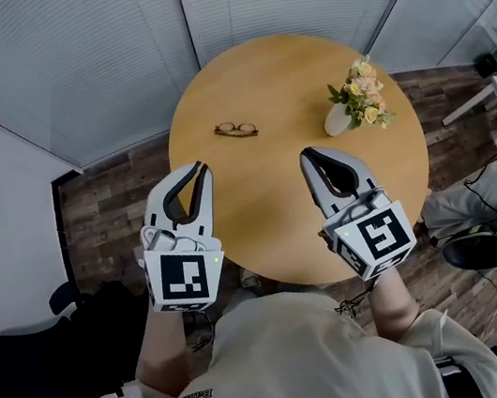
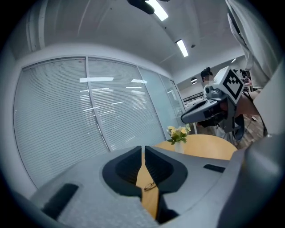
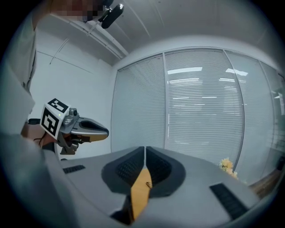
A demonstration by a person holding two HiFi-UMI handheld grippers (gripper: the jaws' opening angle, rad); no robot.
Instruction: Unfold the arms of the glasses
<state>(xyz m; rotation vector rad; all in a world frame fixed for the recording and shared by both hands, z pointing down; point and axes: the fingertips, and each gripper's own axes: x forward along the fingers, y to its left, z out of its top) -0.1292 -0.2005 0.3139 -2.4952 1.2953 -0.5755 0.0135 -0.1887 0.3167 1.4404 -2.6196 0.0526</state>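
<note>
The folded glasses (image 1: 235, 130) lie on the round wooden table (image 1: 273, 227), towards its far left side. My left gripper (image 1: 201, 167) hovers over the table's near left edge, jaws shut and empty, tips pointing at the glasses. My right gripper (image 1: 306, 153) hangs over the near middle, also shut with nothing held. Both are well short of the glasses. In the left gripper view the glasses (image 2: 150, 186) show small below the shut jaw tips (image 2: 142, 149). The right gripper view shows the glasses (image 3: 148, 184) as a tiny shape under its tips (image 3: 144, 149).
A white vase of yellow flowers (image 1: 357, 100) stands on the table's right side. A black office chair (image 1: 41, 373) sits at the lower left on the wooden floor. A person's legs and shoes (image 1: 482, 200) are at the right. Window blinds (image 1: 109, 56) run behind the table.
</note>
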